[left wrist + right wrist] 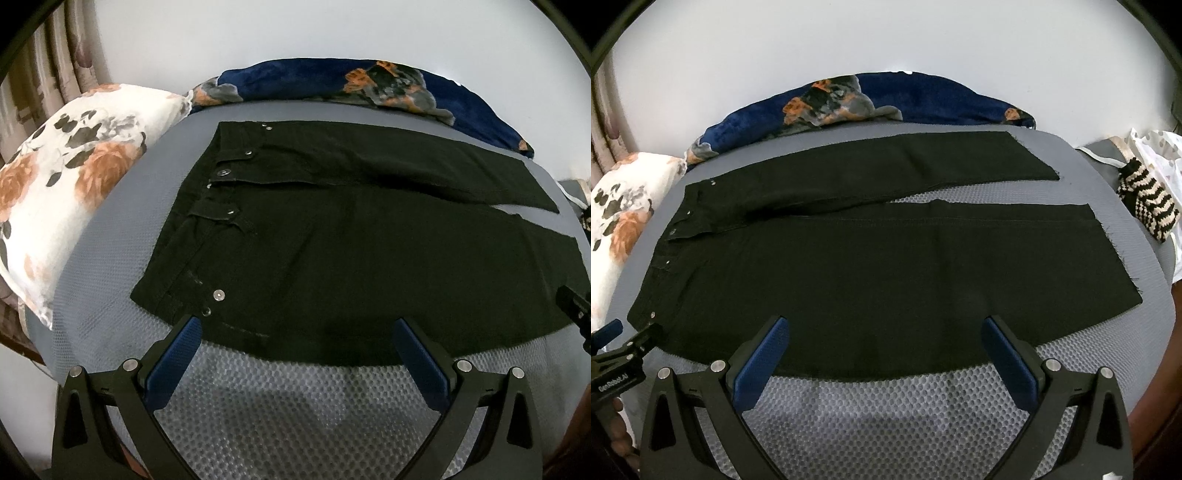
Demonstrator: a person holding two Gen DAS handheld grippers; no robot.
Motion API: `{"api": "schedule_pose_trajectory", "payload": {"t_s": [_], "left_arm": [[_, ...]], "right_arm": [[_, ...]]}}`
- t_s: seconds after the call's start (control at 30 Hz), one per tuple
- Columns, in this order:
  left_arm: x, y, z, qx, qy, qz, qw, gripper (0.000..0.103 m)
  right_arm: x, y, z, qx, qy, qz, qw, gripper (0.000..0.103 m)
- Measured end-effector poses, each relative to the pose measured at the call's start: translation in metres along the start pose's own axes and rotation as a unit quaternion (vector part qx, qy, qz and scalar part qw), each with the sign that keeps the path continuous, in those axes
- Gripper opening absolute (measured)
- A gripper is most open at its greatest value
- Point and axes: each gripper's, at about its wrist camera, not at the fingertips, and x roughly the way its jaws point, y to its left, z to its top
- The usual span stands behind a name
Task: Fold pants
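Black pants (332, 240) lie flat on a grey mesh mat (288, 406), waistband to the left, both legs running right. They also show in the right wrist view (886, 266), the legs parted at the hems. My left gripper (297, 328) is open, its blue pads at the pants' near edge close to the waistband. My right gripper (886, 326) is open over the near leg's edge. The right gripper also shows at the far right of the left wrist view (576, 306), and the left gripper shows at the lower left of the right wrist view (631, 339).
A white floral pillow (66, 192) lies left of the mat. A dark blue floral blanket (369, 85) runs along the back edge by the wall. A striped knit item (1145, 199) and white cloth sit at the right. Curtains (55, 55) hang at the far left.
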Motion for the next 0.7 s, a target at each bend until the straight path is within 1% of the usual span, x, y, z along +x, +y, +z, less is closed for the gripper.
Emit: {"api": "schedule_pose_trajectory", "payload": {"t_s": [0.1,0.17,0.27,0.33,0.43,0.53,0.57,0.6,0.63,0.67,0.7], "left_arm": [[0.004,0.006,0.012,-0.002,-0.001,0.003,1.0000,0.103],[0.007,0.013,0.026,-0.002,-0.008,0.008,0.9999,0.103],[0.009,0.028,0.050,-0.002,-0.025,0.021,0.9995,0.103],[0.011,0.042,0.067,-0.011,-0.034,0.021,0.9991,0.103],[0.019,0.069,0.094,-0.032,-0.043,0.018,0.9984,0.103],[0.035,0.098,0.119,-0.057,-0.045,0.016,0.9972,0.103],[0.042,0.107,0.127,-0.065,-0.045,0.011,0.9968,0.102],[0.050,0.115,0.134,-0.071,-0.041,0.006,0.9966,0.100],[0.059,0.123,0.142,-0.080,-0.037,0.000,0.9961,0.097],[0.068,0.132,0.150,-0.089,-0.033,-0.009,0.9955,0.096],[0.077,0.138,0.156,-0.096,-0.028,-0.016,0.9949,0.092]], "right_arm": [[0.006,-0.001,0.008,0.006,0.007,0.009,1.000,0.103],[0.008,-0.001,0.016,0.005,0.007,0.016,1.000,0.103],[0.013,0.003,0.040,0.002,0.009,0.037,0.999,0.103],[0.014,0.007,0.060,0.002,0.002,0.046,0.999,0.103],[0.016,0.018,0.091,-0.015,-0.033,0.079,0.996,0.103],[0.032,0.034,0.109,-0.044,-0.039,0.093,0.994,0.103],[0.038,0.038,0.112,-0.053,-0.035,0.096,0.993,0.103],[0.048,0.044,0.117,-0.062,-0.021,0.103,0.992,0.103],[0.055,0.048,0.119,-0.064,-0.013,0.109,0.992,0.103],[0.063,0.051,0.122,-0.062,-0.006,0.115,0.991,0.103],[0.072,0.054,0.126,-0.058,-0.001,0.121,0.991,0.103]]}}
